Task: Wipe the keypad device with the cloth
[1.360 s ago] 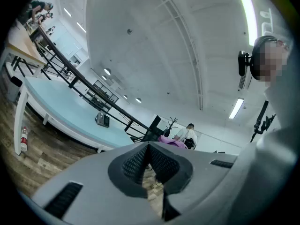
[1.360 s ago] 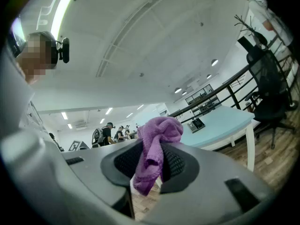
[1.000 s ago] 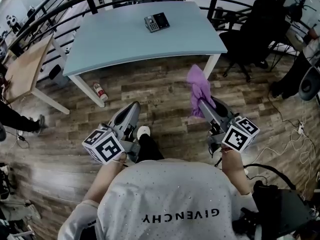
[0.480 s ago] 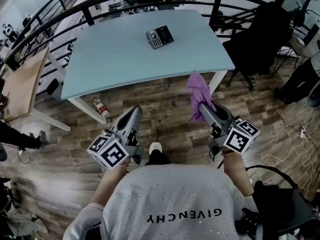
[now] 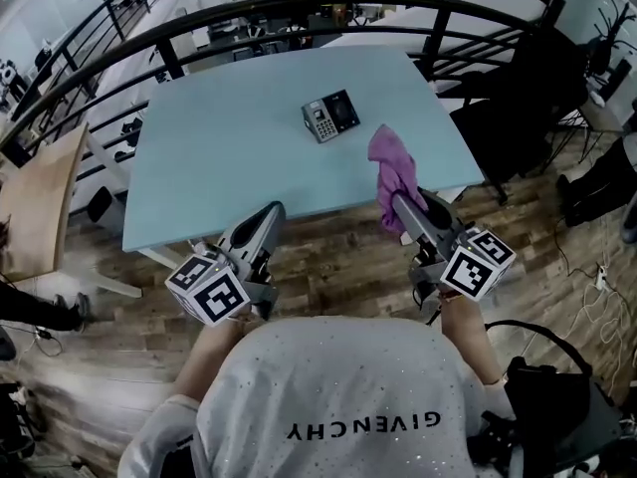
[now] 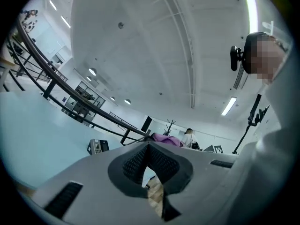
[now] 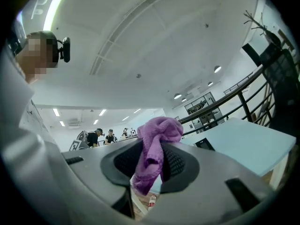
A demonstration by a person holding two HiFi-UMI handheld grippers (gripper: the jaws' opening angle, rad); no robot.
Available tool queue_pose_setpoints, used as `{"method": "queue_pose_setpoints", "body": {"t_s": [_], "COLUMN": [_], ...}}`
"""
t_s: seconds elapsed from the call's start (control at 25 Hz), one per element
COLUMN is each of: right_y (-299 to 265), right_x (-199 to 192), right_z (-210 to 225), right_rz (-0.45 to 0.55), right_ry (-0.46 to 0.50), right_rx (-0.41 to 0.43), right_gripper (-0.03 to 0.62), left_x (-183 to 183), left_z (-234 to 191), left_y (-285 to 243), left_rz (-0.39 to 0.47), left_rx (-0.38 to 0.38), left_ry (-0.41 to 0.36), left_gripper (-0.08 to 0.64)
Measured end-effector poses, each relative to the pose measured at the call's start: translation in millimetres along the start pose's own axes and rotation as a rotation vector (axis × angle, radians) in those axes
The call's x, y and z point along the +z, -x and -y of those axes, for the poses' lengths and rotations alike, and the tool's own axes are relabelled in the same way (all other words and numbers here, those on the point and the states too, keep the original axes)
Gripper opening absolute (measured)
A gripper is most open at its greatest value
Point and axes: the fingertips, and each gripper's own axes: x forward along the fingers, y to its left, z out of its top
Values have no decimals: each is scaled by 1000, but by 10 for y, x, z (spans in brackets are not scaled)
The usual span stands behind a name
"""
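The keypad device, dark with a grey keypad, lies on the pale blue table toward its far right. It also shows small in the left gripper view as the keypad device and as a dark corner in the right gripper view. My right gripper is shut on the purple cloth, held above the table's near right edge; the purple cloth bunches out between its jaws. My left gripper hangs at the table's near edge, shut with nothing in it.
A black railing curves behind the table. A wooden table stands at the left, a black office chair at the right. Cables lie on the wooden floor at the right. People stand far off in both gripper views.
Over the last second the table and keypad device have come nearer in the head view. Both grippers now reach the table's near edge, the cloth still held in the right one.
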Motion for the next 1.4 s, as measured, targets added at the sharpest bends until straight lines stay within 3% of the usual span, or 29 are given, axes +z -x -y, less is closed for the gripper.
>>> {"method": "queue_pose_setpoints", "body": {"t_s": [0.28,0.52,0.64,0.8,1.08,1.4], "right_y": [-767,-799,-922,-1016,-1633,-2194], "right_x": [-137,-244,-304,-346,-90,-16], "right_z": [173,278,360,418,854,1384], "right_rz": [-50,-83,-97,-123,-144,-199], "right_ry": [-2,-6,-24,-6,46,83], "right_rx": [-15,-38,-35,2,56,100], "right_gripper": [104,104,104,104,104,106], "left_x": [200,20,17,18,216,272], "left_z": [-671,-787,-820,-783,-1230,-1529], "left_y": [-279,-432,-525,-602,-1049,-1498], "left_rz": [-52,-89,-74,-53,-40,30], "left_rx": [10,36,4,-2,72,122], "left_ry": [-25,-9,42,27,-16,16], "left_gripper": [0,0,0,0,0,0]}}
